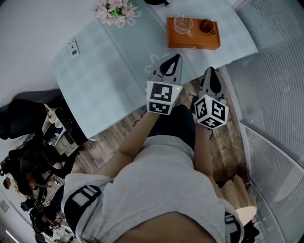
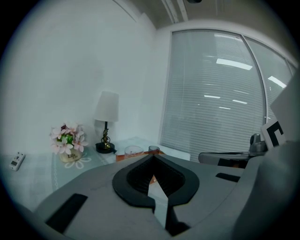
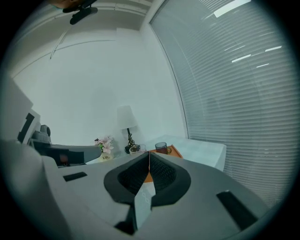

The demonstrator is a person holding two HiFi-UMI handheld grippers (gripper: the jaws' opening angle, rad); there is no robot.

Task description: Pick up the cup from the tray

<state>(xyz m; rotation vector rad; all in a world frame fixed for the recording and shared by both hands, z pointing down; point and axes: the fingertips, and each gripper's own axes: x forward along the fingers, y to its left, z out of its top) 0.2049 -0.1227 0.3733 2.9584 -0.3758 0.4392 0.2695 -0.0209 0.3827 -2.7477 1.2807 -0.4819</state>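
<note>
An orange tray [image 1: 192,39] lies at the far end of the pale cloth-covered table [image 1: 109,71]. On it stand a clear glass cup [image 1: 183,23] and a dark brown cup [image 1: 206,26]. Both grippers hover side by side short of the tray and hold nothing. My left gripper [image 1: 175,60] is over the table's near edge with its jaws together. My right gripper [image 1: 209,72], also shut, is just off the table's corner. The left gripper view shows the clear cup [image 2: 133,150] and dark cup [image 2: 153,149] beyond the gripper's tips [image 2: 153,155]. The right gripper view has the dark cup [image 3: 161,147] ahead of its tips [image 3: 149,153].
A vase of pink flowers [image 1: 115,10] and a white remote [image 1: 73,47] lie on the table's left part. A table lamp [image 2: 106,122] stands behind the tray. Window blinds [image 1: 280,85] run along the right. A black chair [image 1: 23,114] and seated people are at lower left.
</note>
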